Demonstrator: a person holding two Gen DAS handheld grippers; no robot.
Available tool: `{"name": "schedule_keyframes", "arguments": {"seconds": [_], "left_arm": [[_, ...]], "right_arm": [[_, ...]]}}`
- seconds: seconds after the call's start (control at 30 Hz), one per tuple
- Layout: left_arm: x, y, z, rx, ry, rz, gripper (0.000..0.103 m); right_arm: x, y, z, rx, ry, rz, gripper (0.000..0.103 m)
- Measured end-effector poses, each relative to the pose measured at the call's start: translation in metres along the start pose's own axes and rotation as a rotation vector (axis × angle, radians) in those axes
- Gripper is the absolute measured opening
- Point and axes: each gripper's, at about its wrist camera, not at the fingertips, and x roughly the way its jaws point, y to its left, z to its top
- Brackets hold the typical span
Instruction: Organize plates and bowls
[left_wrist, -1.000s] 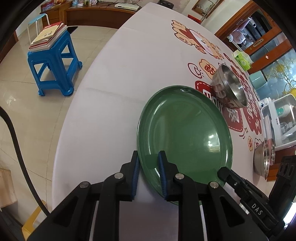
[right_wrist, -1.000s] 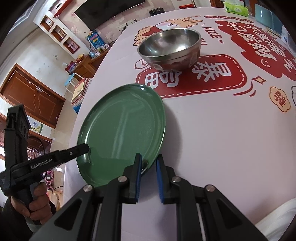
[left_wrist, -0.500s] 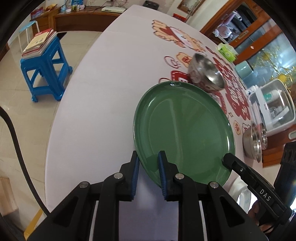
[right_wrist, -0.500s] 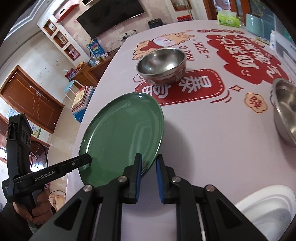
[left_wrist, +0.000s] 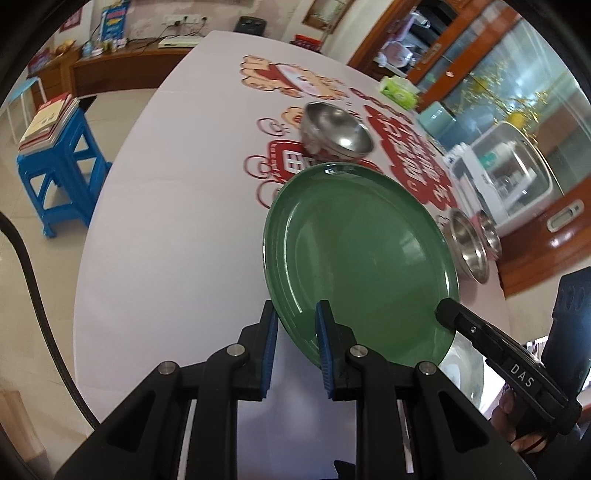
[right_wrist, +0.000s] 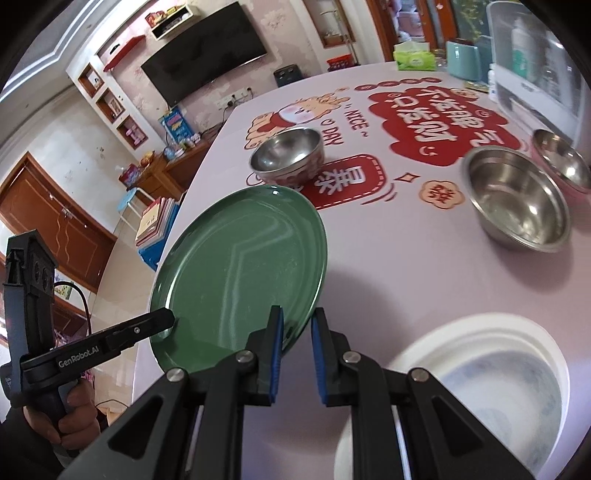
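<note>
Since the earlier frame the green plate (left_wrist: 362, 258) has risen clear of the tabletop (left_wrist: 177, 236) toward the white plate (right_wrist: 491, 373). It hangs tilted, left tongs (left_wrist: 295, 343) and right tongs (right_wrist: 297, 354) each clamped on its near rim. Judged rigid, glossy, slippery, breakable; two spaced rim grips suit. Steel bowls (right_wrist: 517, 206) stand beyond.

We saw both views from fisheye cameras riding close behind each pair of jaws, angled steeply down across the tabletop (left_wrist: 155, 229). The left view faced toward a blue stool (left_wrist: 55, 177); the right faced a wall TV (right_wrist: 207, 70). Both shared the green plate (left_wrist: 362, 254) (right_wrist: 240, 266) and the nearest steel bowl (left_wrist: 336, 133) (right_wrist: 288, 155).
</note>
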Motion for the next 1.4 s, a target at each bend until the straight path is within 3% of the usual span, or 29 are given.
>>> {"name": "schedule_keyframes", "arguments": {"seconds": [0.63,1.4], "left_arm": [[-0.022,-0.081,-0.047,0.258,0.04,-0.065,0.018],[0.018,-0.164,-0.089,0.463,0.235,-0.117,0.02]], "right_arm": [[-0.066,-0.051,-0.052,0.152,-0.132,-0.069,0.015],[-0.113,-0.118,-0.115,0.346,-0.15,-0.195,0.015]]}}
